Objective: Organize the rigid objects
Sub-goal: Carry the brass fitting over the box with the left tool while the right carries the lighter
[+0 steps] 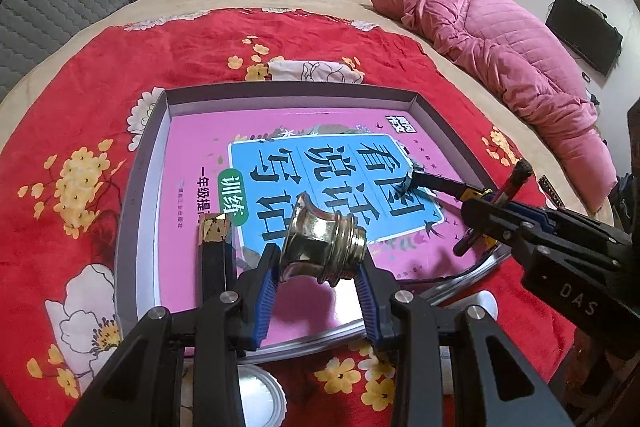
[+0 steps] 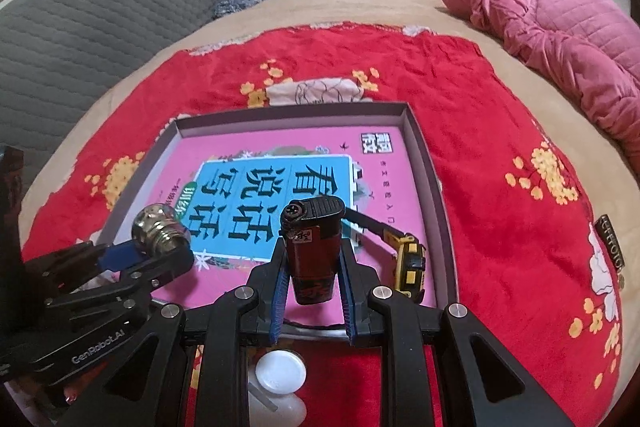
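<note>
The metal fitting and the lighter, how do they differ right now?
The metal fitting is shiny, silver and threaded; the lighter is dark red with a black cap. The fitting sits in the left claw, the lighter in the right claw. The fitting is wider than the slimmer lighter. Both are held over the tray.

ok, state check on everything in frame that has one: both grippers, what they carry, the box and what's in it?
left gripper: shut on the metal fitting, held over the box
right gripper: shut on the lighter, upright, over the box
box: open, no lid on it
book: closed, flat in the box
utility knife: lying on the book, blade extended
</note>
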